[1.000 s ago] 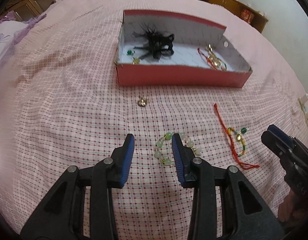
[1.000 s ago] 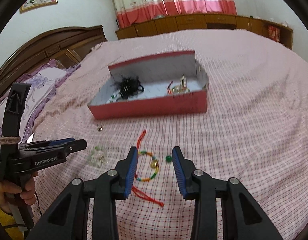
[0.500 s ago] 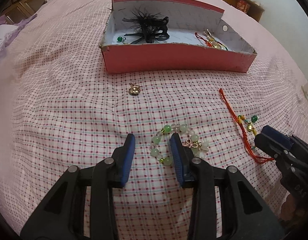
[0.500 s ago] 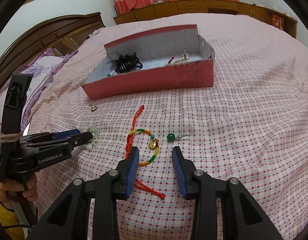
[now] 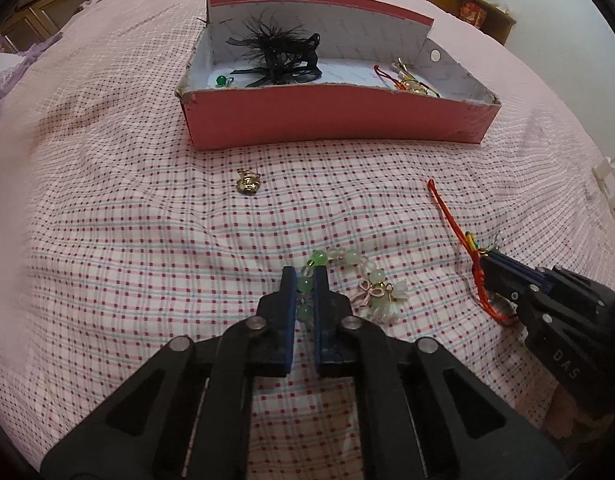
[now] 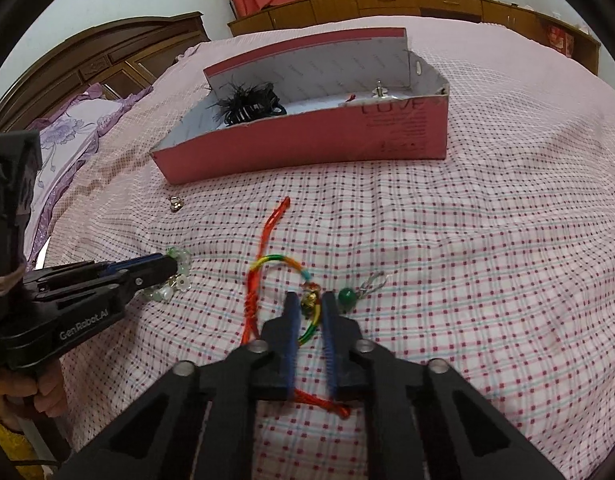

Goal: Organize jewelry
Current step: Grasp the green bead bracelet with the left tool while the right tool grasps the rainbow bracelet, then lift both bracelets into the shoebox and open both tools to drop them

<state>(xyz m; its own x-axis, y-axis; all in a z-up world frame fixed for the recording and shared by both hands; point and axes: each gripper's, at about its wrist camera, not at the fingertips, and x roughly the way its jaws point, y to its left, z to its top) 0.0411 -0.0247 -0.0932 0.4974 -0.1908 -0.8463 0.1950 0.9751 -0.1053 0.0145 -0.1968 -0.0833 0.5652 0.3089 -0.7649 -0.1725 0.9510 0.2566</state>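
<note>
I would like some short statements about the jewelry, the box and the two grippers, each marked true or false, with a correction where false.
1. The left gripper is closed around beads of the green bead bracelet. True.
2. The right gripper holds the green ball earring. False: its fingers close on the rainbow cord bracelet; the earring lies beside it on the bedspread.
3. The black feather hair clip lies inside the red box. True.
4. The small gold charm is inside the box. False: it lies on the bedspread in front of it.
</note>
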